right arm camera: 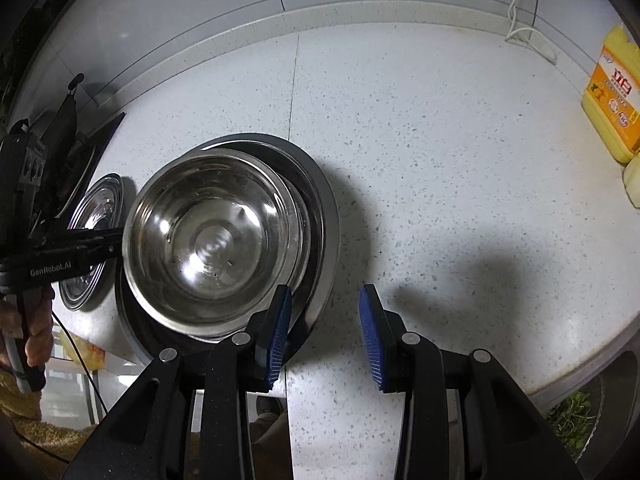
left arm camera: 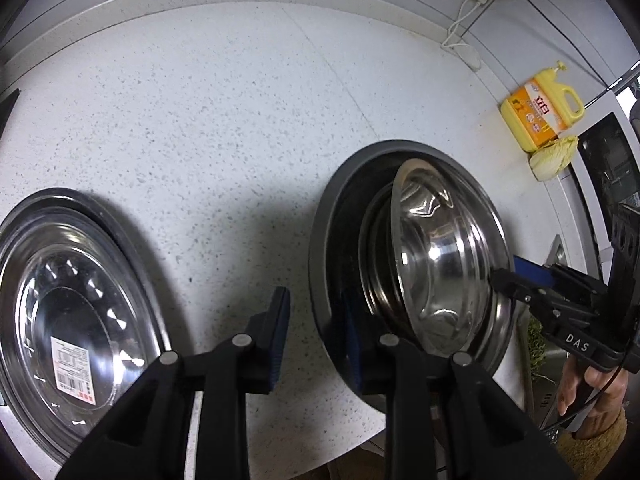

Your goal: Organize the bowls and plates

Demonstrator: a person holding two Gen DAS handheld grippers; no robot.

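A steel bowl [left arm camera: 436, 260] [right arm camera: 212, 236] sits tilted in a stack of steel plates on a dark round tray [left arm camera: 332, 216] [right arm camera: 328, 208]. A second steel plate [left arm camera: 68, 300] [right arm camera: 94, 216] with a paper label lies alone to the left. My left gripper [left arm camera: 316, 336] is open, its right finger over the tray's near rim. In the right wrist view it shows from the side [right arm camera: 108, 246] at the bowl's left edge. My right gripper [right arm camera: 324, 332] is open and empty beside the tray's right rim. It also shows in the left wrist view [left arm camera: 504, 280] at the bowl's right edge.
A yellow detergent bottle [left arm camera: 540, 116] [right arm camera: 612, 100] and a cabbage piece [left arm camera: 554, 158] stand at the back right. A white cable [left arm camera: 464, 20] runs to a wall socket. A stove with a black pan [right arm camera: 66, 128] is at the left. Greens [right arm camera: 576, 420] lie in a sink.
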